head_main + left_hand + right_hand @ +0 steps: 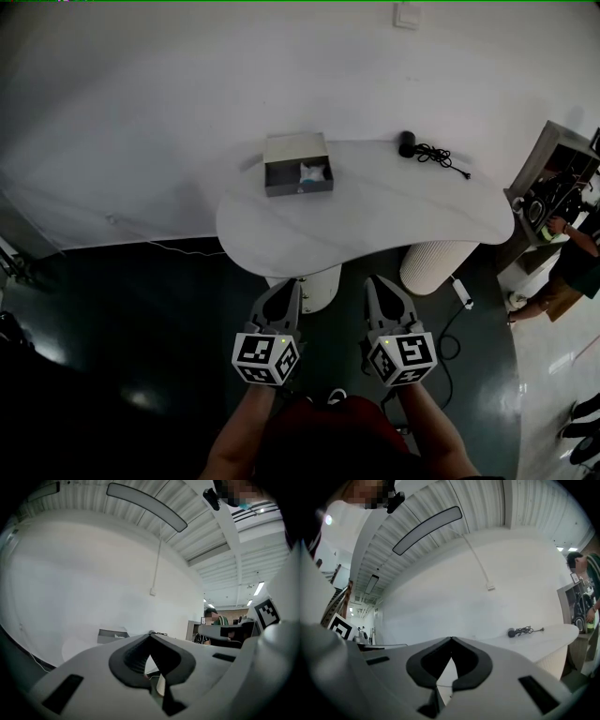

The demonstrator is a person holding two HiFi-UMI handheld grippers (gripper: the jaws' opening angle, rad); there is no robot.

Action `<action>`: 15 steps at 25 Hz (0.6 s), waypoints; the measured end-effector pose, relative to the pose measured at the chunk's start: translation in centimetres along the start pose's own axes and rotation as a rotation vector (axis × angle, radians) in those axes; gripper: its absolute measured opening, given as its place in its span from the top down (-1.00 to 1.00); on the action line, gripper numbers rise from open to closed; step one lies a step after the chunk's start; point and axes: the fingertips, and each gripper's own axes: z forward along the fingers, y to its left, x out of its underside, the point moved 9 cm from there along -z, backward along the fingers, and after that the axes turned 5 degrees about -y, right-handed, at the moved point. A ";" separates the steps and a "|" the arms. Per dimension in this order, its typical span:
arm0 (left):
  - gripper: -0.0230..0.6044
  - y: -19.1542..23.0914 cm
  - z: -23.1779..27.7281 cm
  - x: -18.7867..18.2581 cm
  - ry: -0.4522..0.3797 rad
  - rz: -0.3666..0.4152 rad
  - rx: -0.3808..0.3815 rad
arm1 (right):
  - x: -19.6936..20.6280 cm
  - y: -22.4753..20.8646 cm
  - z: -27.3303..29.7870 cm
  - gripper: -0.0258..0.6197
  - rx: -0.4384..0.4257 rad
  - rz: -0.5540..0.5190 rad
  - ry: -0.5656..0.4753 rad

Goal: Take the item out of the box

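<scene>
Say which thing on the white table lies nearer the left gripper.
The open grey box, holding a pale item, is almost straight ahead of the left gripper; the black corded device lies further right.

Bare tabletop [375,220] before box [298,179] (cable [439,157] aside)
</scene>
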 end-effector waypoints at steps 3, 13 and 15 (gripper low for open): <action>0.86 -0.3 0.1 -0.1 -0.011 0.000 -0.015 | 0.0 -0.6 -0.2 0.88 0.003 0.002 0.005; 0.86 -1.4 0.8 -1.0 -0.049 0.013 -0.039 | -0.5 -2.2 -0.7 0.88 -0.015 -0.006 0.014; 0.86 -1.4 1.1 -1.0 -0.044 0.021 -0.048 | -0.6 -2.6 -0.6 0.88 -0.011 0.000 0.011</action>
